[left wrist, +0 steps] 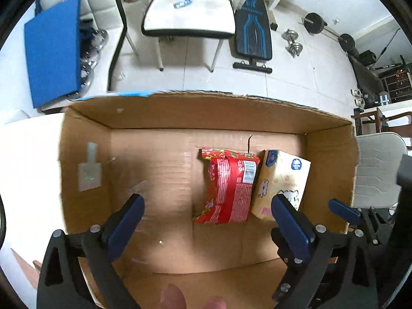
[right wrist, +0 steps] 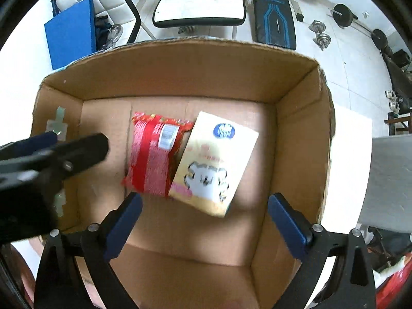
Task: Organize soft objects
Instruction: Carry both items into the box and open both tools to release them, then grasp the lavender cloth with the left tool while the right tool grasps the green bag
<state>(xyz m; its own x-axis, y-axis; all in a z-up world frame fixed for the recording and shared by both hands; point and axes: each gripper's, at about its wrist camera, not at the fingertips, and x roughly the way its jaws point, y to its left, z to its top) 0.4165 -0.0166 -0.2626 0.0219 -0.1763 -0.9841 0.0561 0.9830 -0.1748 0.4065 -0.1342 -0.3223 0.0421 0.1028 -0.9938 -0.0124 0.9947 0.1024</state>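
An open cardboard box (left wrist: 87, 154) (right wrist: 303, 118) stands on a white table. Inside it lie a red snack bag (left wrist: 229, 188) (right wrist: 154, 154) and a pale yellow tissue pack (left wrist: 280, 180) (right wrist: 213, 164) side by side on the right half of the floor, the pack leaning against the bag. My left gripper (left wrist: 208, 216) is open and empty above the box's near left part. My right gripper (right wrist: 206, 213) is open and empty above the tissue pack. The left gripper also shows in the right wrist view (right wrist: 51, 152) at the left.
Beyond the box are a white chair (left wrist: 188, 15), a blue flat panel (left wrist: 51, 56), a black and blue bench (left wrist: 255, 25) and dumbbells (left wrist: 293, 41) on the tiled floor. A grey-white chair (left wrist: 378, 170) stands to the right.
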